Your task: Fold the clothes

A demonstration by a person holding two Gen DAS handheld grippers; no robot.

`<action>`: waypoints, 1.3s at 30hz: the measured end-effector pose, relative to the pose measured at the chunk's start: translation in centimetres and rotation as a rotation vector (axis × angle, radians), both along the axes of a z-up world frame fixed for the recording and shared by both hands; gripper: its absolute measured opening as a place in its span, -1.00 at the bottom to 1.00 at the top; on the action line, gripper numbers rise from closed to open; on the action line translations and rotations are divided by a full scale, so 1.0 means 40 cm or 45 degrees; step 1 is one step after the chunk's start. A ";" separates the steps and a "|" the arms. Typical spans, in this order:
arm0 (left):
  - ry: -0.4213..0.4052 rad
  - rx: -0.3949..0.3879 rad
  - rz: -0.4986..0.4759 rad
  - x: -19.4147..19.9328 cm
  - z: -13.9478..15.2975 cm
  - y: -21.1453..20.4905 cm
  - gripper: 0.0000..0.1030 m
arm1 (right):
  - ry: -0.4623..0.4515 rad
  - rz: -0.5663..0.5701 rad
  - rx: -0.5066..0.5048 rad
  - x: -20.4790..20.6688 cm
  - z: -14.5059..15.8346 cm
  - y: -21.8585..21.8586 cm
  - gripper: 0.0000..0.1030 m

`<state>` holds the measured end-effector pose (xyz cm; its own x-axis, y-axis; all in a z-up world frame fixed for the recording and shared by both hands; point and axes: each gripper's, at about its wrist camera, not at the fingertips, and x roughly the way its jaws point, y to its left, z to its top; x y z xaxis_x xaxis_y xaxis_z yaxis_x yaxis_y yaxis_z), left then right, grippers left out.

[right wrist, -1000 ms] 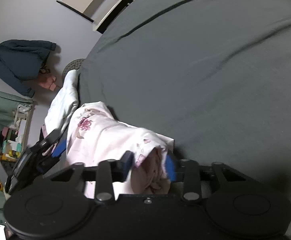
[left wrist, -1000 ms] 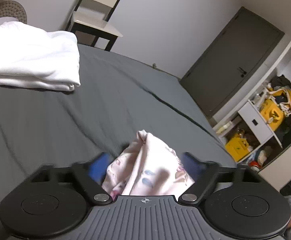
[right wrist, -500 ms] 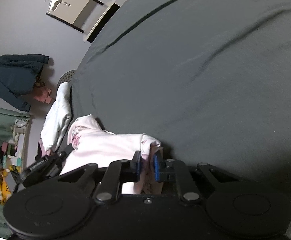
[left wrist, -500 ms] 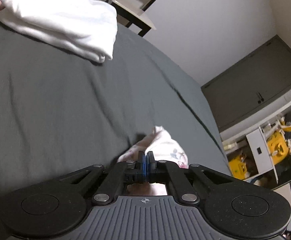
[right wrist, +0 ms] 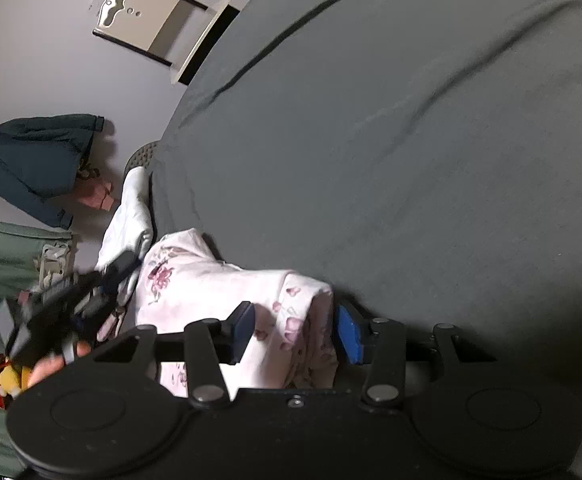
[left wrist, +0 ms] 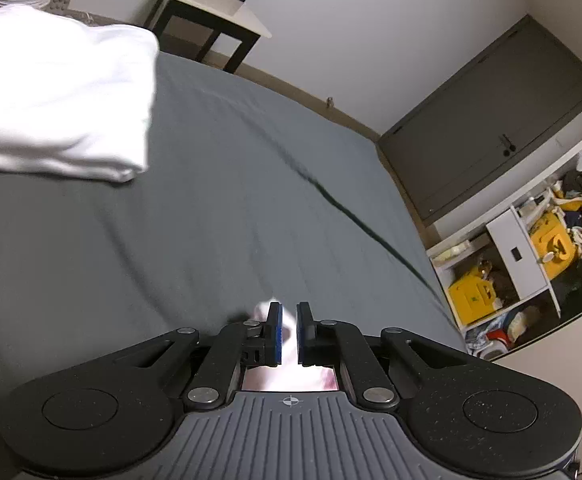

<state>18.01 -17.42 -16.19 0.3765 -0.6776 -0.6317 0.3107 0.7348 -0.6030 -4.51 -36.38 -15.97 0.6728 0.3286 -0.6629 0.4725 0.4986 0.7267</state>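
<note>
A wide bed [right wrist: 391, 152] covered with a dark grey sheet [left wrist: 219, 200] carries everything here. The sheet is mostly smooth, with a few long creases running across it. A folded white pile [left wrist: 55, 92] rests on the sheet near the bed's far edge, close to the wall. A pale pink flowered garment [right wrist: 219, 292] lies bunched on the sheet at the near edge, just beside the white pile and well apart from the bare, open stretch of sheet.
</note>
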 end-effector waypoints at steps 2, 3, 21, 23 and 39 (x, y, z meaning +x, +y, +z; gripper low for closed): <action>0.034 0.024 -0.001 0.022 -0.005 -0.031 -0.92 | 0.003 0.007 0.010 0.002 -0.004 -0.001 -0.10; 0.059 0.037 -0.006 0.034 -0.012 -0.046 -0.92 | 0.002 0.008 0.021 0.004 -0.008 -0.003 -0.08; 0.172 0.178 0.200 0.036 -0.036 -0.023 -1.00 | -0.036 0.045 0.083 0.011 -0.027 -0.009 -0.27; 0.151 0.213 0.235 0.047 -0.023 -0.001 -1.00 | -0.033 0.039 0.084 0.011 -0.028 -0.011 -0.31; -0.089 0.215 -0.246 -0.136 0.074 0.138 -0.89 | -0.008 0.013 0.103 0.000 -0.035 -0.017 -0.11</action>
<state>12.57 -11.91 -13.24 0.2971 -0.6280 -0.7193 0.4912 0.7465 -0.4489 -4.52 -37.07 -17.35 0.6734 0.3875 -0.6296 0.4629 0.4431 0.7677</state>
